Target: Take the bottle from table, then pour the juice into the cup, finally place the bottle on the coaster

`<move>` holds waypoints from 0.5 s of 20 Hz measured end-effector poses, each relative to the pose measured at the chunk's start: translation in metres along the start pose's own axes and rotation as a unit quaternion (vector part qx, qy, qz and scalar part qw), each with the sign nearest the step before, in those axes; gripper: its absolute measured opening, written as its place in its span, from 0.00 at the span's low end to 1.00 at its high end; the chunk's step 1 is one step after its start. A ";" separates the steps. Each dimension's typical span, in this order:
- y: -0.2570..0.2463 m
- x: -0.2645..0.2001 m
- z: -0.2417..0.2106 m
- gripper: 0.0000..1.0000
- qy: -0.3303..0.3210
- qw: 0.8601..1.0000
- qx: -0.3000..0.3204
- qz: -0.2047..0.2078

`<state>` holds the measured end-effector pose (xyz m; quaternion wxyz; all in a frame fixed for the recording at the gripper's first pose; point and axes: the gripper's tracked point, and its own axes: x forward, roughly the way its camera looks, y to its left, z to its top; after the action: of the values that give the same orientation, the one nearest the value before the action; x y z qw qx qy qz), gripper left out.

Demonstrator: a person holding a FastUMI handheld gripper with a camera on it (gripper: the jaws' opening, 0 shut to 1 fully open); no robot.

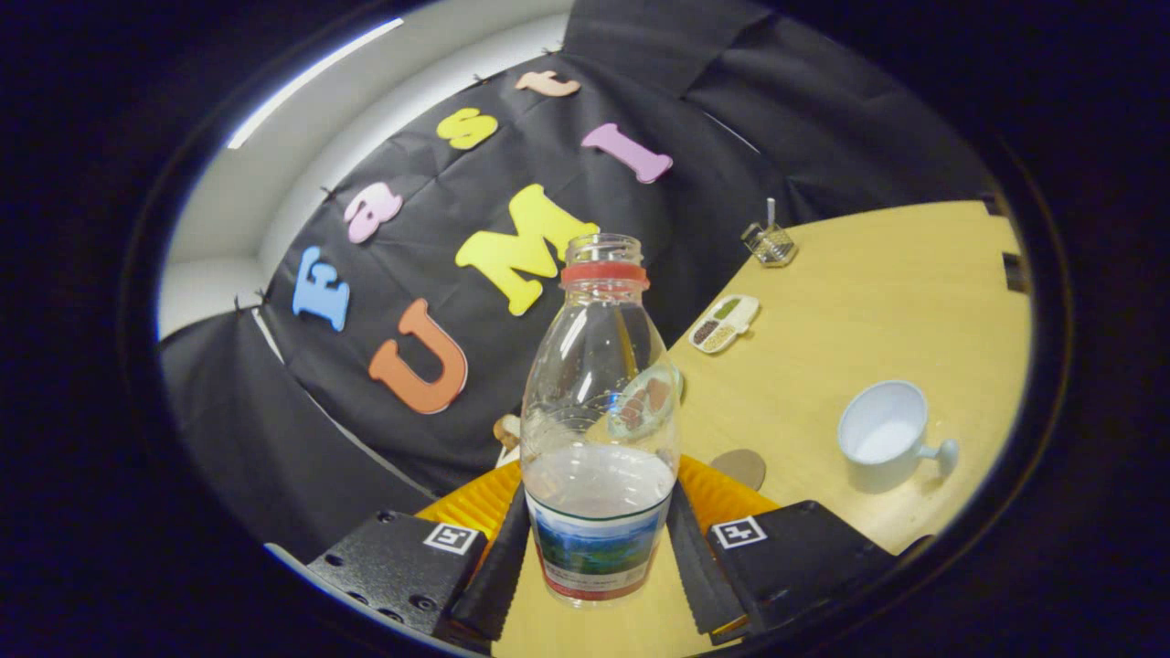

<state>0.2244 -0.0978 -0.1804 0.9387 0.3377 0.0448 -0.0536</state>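
- Clear plastic bottle [599, 429], uncapped with a red neck ring, stands between the two fingers of the gripper [599, 557]; the jaws press on its labelled lower part from both sides, so it is gripped.
- Pale liquid fills the bottle's lower part, up to just above the label.
- Whether the bottle's base touches the bench [868, 302] or sits just above it cannot be told.
- Light wooden bench runs beyond the fingers and off to the right.
- White cup [885, 434] with a handle lies well to the right of the bottle, its opening turned toward the camera.
- Round brown coaster [740, 466] lies flat just beside the bottle, between it and the cup.
- Farther off, a small tray with compartments [724, 323] and a small clear container [769, 242] rest near the black cloth wall.
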 end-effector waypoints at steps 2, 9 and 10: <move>0.004 0.010 0.001 0.78 -0.009 0.997 -0.076 -0.005; 0.004 0.040 0.007 0.78 -0.048 0.973 -0.227 -0.015; 0.005 0.045 0.007 0.78 -0.051 0.969 -0.242 -0.013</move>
<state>0.2703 -0.1017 -0.1776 0.9927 0.0970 0.0127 -0.0708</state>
